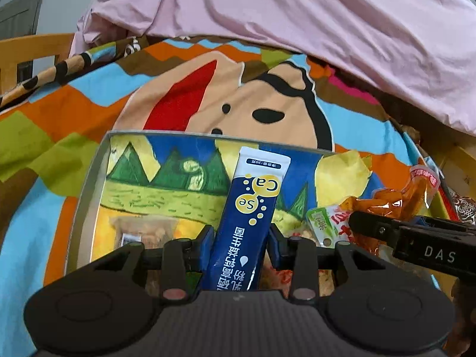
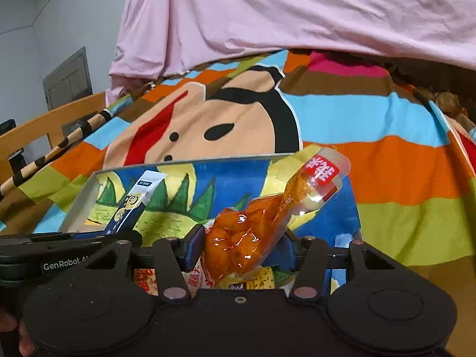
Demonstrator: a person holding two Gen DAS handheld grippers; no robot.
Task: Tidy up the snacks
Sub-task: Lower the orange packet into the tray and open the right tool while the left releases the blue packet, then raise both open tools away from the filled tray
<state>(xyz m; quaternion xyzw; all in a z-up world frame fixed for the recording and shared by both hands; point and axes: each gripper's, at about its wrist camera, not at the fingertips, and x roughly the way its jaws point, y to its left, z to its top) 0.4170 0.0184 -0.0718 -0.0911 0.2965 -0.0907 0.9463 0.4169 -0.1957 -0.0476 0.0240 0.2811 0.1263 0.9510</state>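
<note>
My left gripper (image 1: 241,235) is shut on a blue stick sachet (image 1: 253,205) marked Ca and Se, held upright over a shallow box (image 1: 89,178) with a painted mountain scene inside. My right gripper (image 2: 244,238) is shut on an orange clear snack packet (image 2: 253,232) with a red label, held over the same box (image 2: 80,196). The sachet also shows at left in the right wrist view (image 2: 134,205). The orange packet and right gripper show at right in the left wrist view (image 1: 395,199).
Several snack packs lie in the box: a clear brownish pack (image 1: 142,229) at left and a green-and-white pack (image 1: 322,223) at right. The box rests on a colourful cartoon bedspread (image 1: 89,89). A pink quilt (image 1: 297,15) is heaped behind. A wooden bed rail (image 2: 44,125) runs at left.
</note>
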